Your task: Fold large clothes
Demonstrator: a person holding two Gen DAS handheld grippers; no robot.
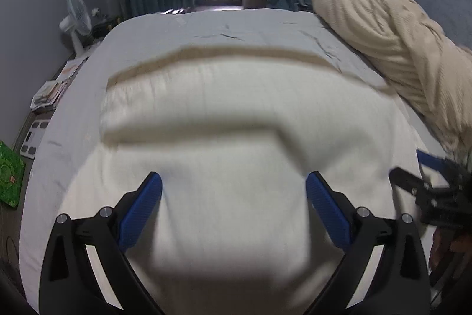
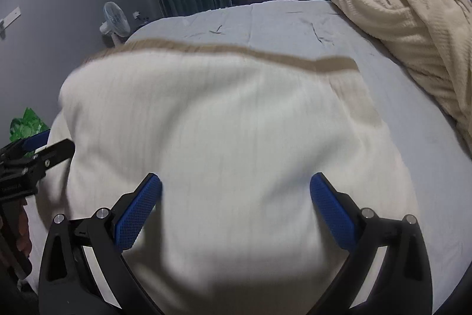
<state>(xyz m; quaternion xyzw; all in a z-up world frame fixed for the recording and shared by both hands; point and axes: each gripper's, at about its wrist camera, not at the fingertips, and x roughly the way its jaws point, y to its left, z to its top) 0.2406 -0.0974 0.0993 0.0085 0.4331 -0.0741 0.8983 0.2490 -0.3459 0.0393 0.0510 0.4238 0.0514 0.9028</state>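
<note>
you have a big bed [image 1: 183, 28] in front of you with a pale grey sheet [image 2: 280, 19] on it. the sheet has a few small creases near the far end. a white garment [image 1: 230, 120] with a tan band along its far edge lies spread on the near part of the bed. a fluffy cream blanket [image 2: 407, 8] is heaped along the right side of the bed.
</note>
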